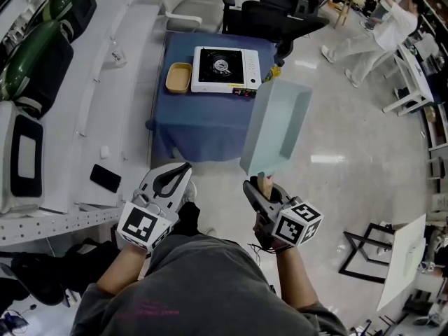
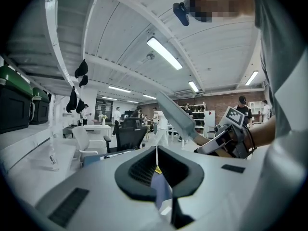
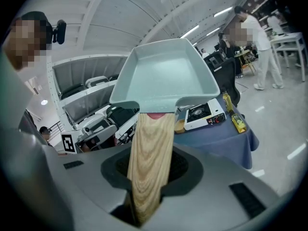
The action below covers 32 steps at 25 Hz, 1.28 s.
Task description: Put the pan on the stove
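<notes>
A pale blue-grey square pan (image 1: 276,128) with a wooden handle (image 3: 151,148) hangs in the air in front of me, tilted up, with my right gripper (image 1: 262,186) shut on the handle. The right gripper view shows the pan (image 3: 166,76) above the jaws (image 3: 150,177). The white portable stove (image 1: 225,68) sits on a blue-clothed table (image 1: 203,128) ahead, and its burner is bare. The stove (image 3: 206,113) lies beyond and below the pan. My left gripper (image 1: 186,166) is shut and empty, level with the right one. The left gripper view has the pan (image 2: 175,114) to its right.
A yellow dish (image 1: 178,78) lies left of the stove and a yellow bottle (image 1: 274,71) stands at its right. White shelving (image 1: 84,117) with green cases (image 1: 35,61) and a black phone (image 1: 106,178) runs along the left. Office chairs (image 1: 276,12) stand behind the table. A person (image 1: 378,40) is at the far right.
</notes>
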### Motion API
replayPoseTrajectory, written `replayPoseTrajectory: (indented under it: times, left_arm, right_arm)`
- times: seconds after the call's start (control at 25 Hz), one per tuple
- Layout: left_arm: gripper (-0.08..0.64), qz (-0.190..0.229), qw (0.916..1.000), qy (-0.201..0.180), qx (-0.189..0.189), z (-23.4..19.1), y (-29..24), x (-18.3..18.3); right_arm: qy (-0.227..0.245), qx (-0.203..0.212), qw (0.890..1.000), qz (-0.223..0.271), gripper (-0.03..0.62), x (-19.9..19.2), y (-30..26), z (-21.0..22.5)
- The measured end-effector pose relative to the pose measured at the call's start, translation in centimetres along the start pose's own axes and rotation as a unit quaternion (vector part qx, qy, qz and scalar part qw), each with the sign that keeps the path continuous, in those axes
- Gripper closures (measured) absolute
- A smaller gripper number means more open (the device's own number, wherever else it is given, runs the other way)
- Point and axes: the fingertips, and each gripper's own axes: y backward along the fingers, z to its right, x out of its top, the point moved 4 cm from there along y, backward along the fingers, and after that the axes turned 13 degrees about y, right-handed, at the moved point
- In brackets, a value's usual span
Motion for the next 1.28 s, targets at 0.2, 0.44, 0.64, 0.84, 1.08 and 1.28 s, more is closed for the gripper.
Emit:
replayPoseTrajectory:
  times: [0.2,0.44,0.64,0.84,1.08,1.28]
  left_arm:
    - [0.549,-0.001,1.0,0.004,-0.007,-3.2,-1.8,1.0]
    - [0.549,-0.005,0.9998,0.012,-0.017,-7.2,-3.9,2.3]
    - [0.549,-0.007,0.9995,0.012,-0.029,-10.1,-5.5,3.4]
    - [0.549,-0.001,0.9991,0.021,-0.038,-12.9,-6.8,5.0]
    - [0.549,0.004,0.999,0.021,-0.038,-15.9,-7.8,5.9]
    - [0.549,0.0,0.999,0.023,-0.038,-17.7,-8.4,5.9]
  right_arm:
    - [-0.004,-0.007,1.0,-0.005,0.489,1.4,-2.9,1.0]
    - [-0.01,-0.02,1.0,-0.009,0.489,3.1,-6.5,2.0]
    - [-0.017,-0.032,0.999,-0.01,0.489,4.3,-9.1,2.6]
    - [-0.021,-0.043,0.999,-0.011,0.489,5.9,-11.2,3.1]
    - [-0.024,-0.052,0.998,-0.01,0.489,7.1,-13.7,3.6]
    - [-0.025,-0.056,0.998,-0.01,0.489,7.6,-15.3,4.1]
